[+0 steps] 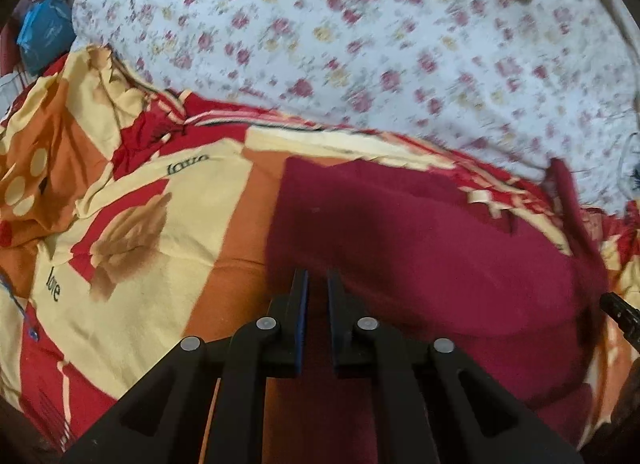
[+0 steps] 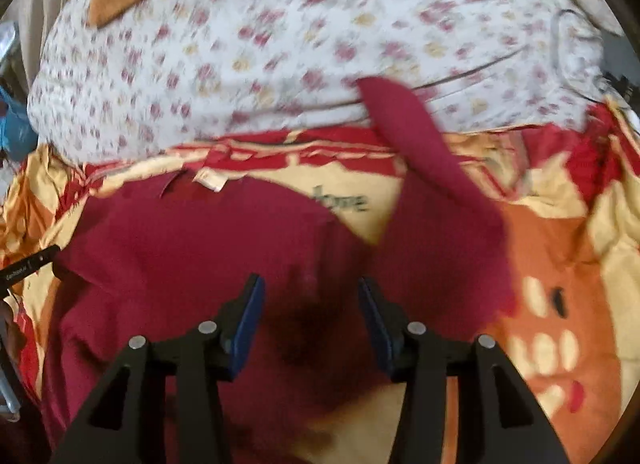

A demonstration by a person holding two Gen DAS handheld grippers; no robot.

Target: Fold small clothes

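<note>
A maroon garment lies spread on a red, cream and orange bedcover, with a white floral sheet beyond it. The left wrist view shows the left tool over the garment's left edge, its blue pads nearly together with only a narrow slit between them, nothing gripped. Only the right wrist view shows a cream neck label and a sleeve reaching up onto the sheet; there the right tool hangs released above the cloth.
</note>
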